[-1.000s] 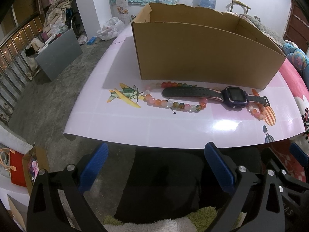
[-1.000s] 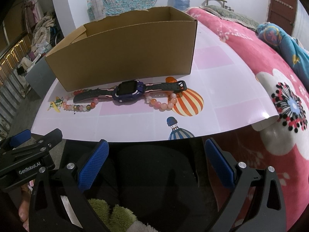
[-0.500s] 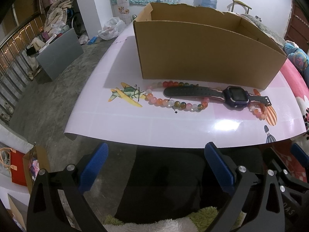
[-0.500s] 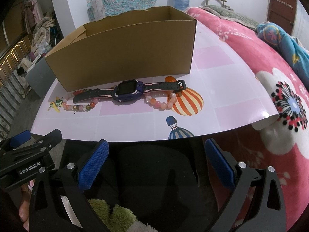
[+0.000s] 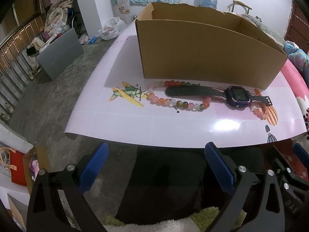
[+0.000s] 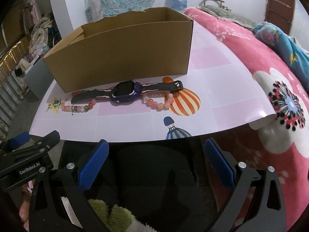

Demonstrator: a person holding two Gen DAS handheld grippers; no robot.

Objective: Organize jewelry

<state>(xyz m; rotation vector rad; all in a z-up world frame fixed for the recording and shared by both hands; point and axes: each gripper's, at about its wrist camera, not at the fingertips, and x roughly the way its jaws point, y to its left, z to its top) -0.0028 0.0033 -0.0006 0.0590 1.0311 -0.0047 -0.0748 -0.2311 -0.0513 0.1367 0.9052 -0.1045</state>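
Item: dark purple-faced strap watch (image 5: pixel 237 96), laid across two multicoloured bead bracelets (image 5: pixel 173 101) before my brown cardboard box (image 5: pixel 202 54), mid-worktop (image 5: pixel 135 123). Light, floppy; I'd pinch the strap. Both grippers (image 5: pixel 154 166) (image 6: pixel 154 162) gape, fingers empty.

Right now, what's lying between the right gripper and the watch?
Only bare pink mat separates the right gripper from the watch, as the right wrist view shows; the pink bead bracelet sits slightly to the right.
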